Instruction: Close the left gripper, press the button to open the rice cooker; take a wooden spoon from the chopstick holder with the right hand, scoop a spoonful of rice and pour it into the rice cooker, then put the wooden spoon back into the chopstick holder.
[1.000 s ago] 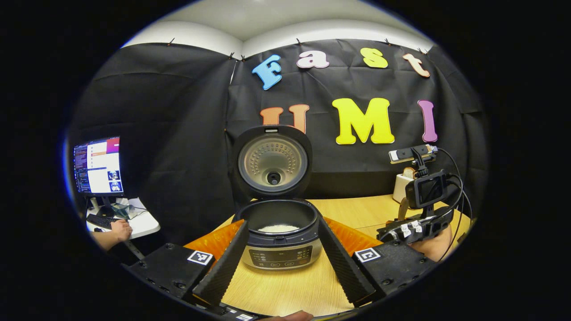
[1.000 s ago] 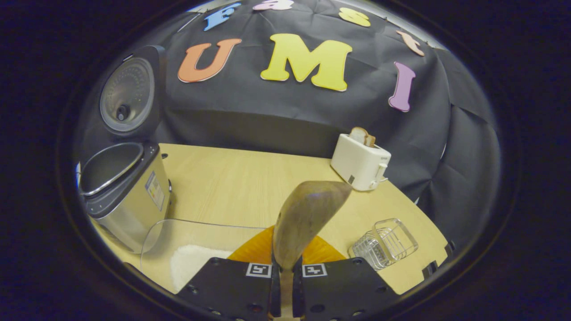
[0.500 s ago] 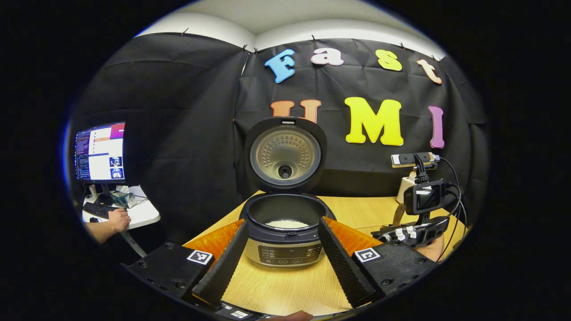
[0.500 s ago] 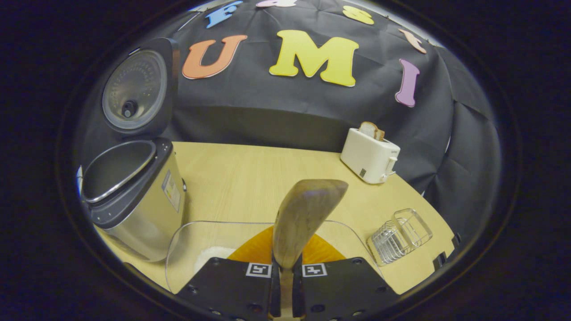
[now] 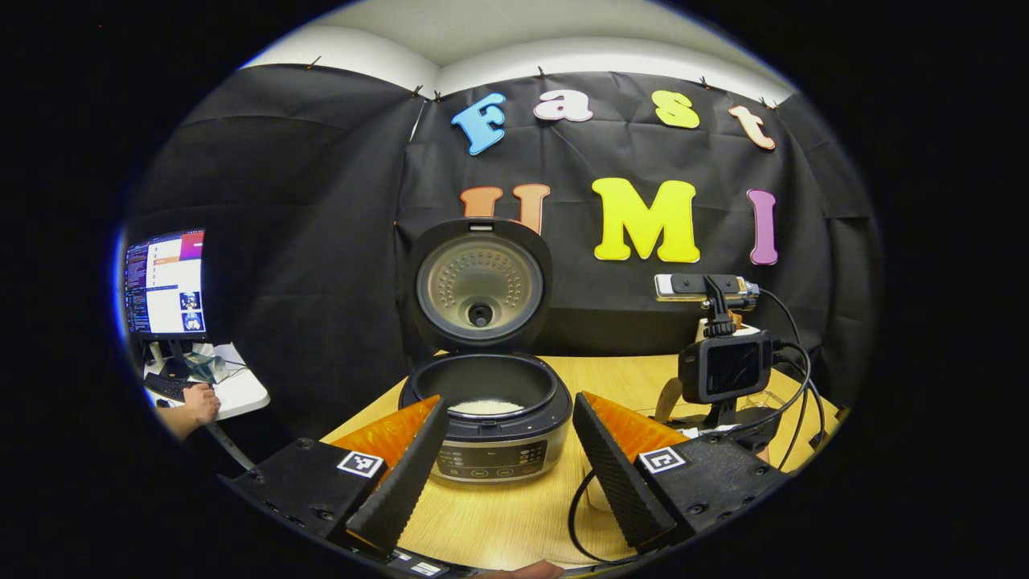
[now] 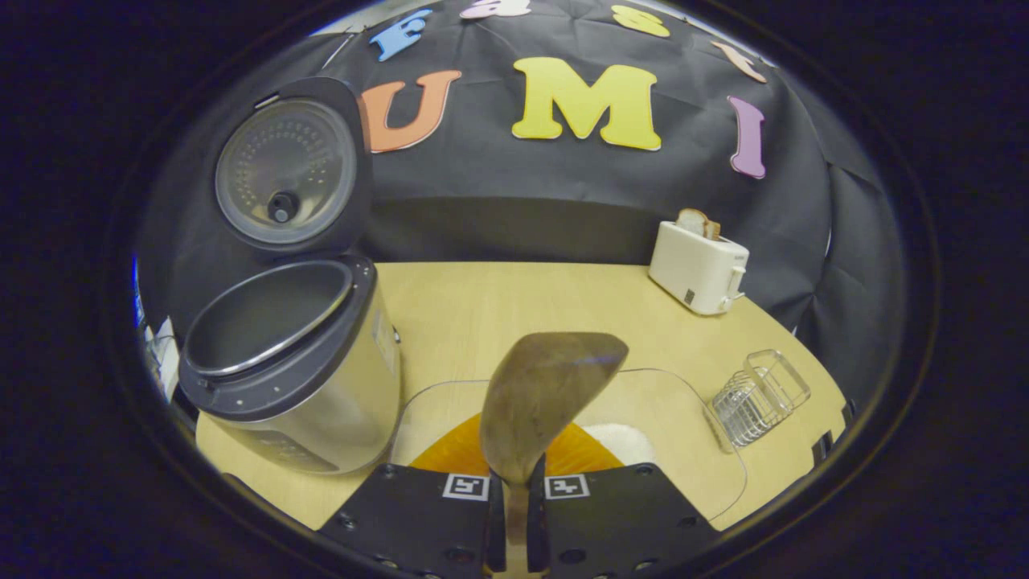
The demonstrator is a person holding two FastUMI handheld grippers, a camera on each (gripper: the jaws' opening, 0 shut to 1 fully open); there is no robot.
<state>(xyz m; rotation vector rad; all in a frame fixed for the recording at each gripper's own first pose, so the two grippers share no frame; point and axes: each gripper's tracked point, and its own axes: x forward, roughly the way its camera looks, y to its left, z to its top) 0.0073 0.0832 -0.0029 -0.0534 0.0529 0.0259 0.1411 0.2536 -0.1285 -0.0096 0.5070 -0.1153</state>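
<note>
The rice cooker stands open on the wooden table, lid upright, with white rice in its pot. My left gripper is open, its fingers framing the cooker's front from a short distance back. My right gripper is shut on the handle of the wooden spoon, whose bowl rises over a clear container holding white rice. No rice shows on the spoon's facing side. The cooker sits close on the left. The wire chopstick holder stands at the right.
A white toaster with a slice of bread stands at the table's far right. The camera on the right gripper and its looping cable lie right of the cooker. Off the table at left are a monitor and a person's hand.
The right gripper with the spoon has moved left toward the cooker, which now looks larger and nearer; the rice container now lies under the spoon. The left gripper stays open, shifting only slightly.
</note>
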